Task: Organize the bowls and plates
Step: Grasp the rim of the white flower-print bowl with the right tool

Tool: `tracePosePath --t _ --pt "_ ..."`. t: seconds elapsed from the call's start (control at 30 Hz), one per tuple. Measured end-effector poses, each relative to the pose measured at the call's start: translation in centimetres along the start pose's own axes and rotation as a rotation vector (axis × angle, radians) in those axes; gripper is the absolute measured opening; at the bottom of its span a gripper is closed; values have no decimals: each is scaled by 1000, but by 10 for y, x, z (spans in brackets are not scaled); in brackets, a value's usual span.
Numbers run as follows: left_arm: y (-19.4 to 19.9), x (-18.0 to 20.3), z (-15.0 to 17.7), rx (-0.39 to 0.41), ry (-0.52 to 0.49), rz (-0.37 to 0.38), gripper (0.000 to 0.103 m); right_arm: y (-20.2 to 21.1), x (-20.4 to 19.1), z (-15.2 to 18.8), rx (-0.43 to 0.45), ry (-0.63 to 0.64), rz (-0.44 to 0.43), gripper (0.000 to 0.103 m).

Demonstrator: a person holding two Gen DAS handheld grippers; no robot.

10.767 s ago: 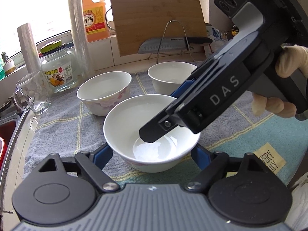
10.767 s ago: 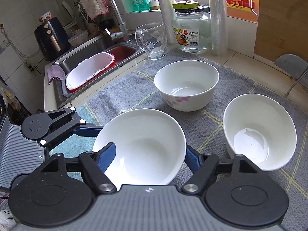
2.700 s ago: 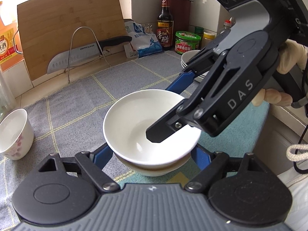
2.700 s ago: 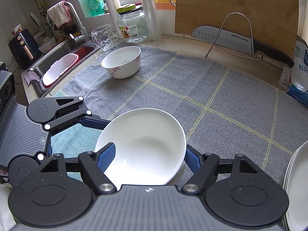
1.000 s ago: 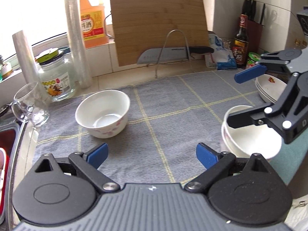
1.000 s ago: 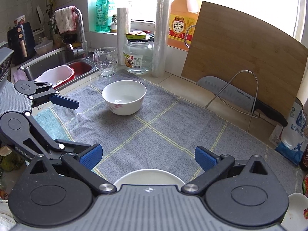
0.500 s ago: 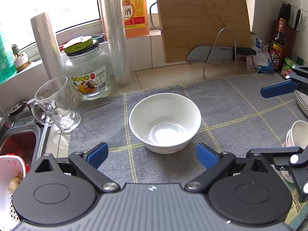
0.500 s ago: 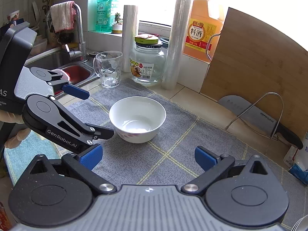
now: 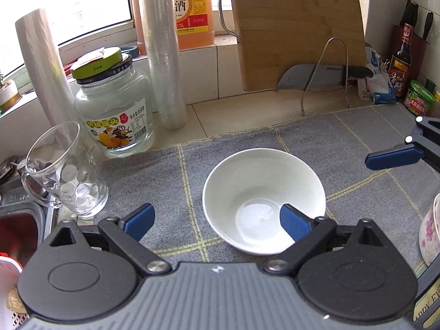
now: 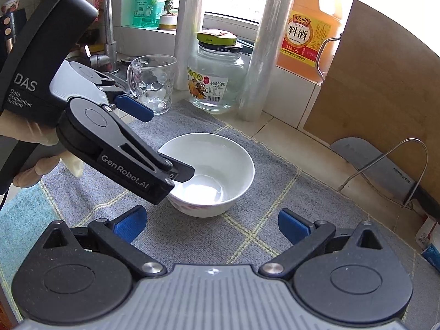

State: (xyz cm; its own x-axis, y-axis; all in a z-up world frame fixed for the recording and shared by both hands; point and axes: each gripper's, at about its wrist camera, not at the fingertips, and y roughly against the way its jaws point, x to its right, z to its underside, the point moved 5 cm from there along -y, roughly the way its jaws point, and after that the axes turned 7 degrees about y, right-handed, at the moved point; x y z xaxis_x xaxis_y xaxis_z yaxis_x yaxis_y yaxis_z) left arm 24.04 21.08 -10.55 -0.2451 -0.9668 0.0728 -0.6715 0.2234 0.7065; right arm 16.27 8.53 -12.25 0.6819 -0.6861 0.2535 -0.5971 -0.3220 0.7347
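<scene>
A white bowl [image 9: 264, 198] with a pink flower pattern stands on the grey cloth [image 9: 170, 192]; it also shows in the right wrist view [image 10: 211, 176]. My left gripper [image 9: 217, 220] is open, with its right finger inside the bowl and its left finger outside over the cloth. In the right wrist view the left gripper [image 10: 159, 143] straddles the bowl's near-left rim. My right gripper [image 10: 210, 227] is open and empty, just short of the bowl. A stacked flowered bowl [image 9: 430, 233] shows at the right edge.
A glass mug [image 9: 66, 176], a glass jar [image 9: 115, 110] and plastic wrap rolls [image 9: 162, 55] stand at the back left. A cutting board [image 9: 297, 27] and a knife [image 9: 319, 77] on a wire rack stand behind. The sink [image 9: 19, 220] lies left.
My left gripper has moved forward and right, so its right finger now sits inside the bowl. My right gripper has come closer to the bowl.
</scene>
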Motion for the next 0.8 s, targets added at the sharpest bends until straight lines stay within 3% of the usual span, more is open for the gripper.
tracePosePath --t 0.4,0.8 --pt "-29 -2 -10 -37 -5 83 93 -32 0 -8 -46 11 -12 103" --pt "-34 1 -12 -56 -1 170 69 -44 -4 -9 -62 65 -29 88"
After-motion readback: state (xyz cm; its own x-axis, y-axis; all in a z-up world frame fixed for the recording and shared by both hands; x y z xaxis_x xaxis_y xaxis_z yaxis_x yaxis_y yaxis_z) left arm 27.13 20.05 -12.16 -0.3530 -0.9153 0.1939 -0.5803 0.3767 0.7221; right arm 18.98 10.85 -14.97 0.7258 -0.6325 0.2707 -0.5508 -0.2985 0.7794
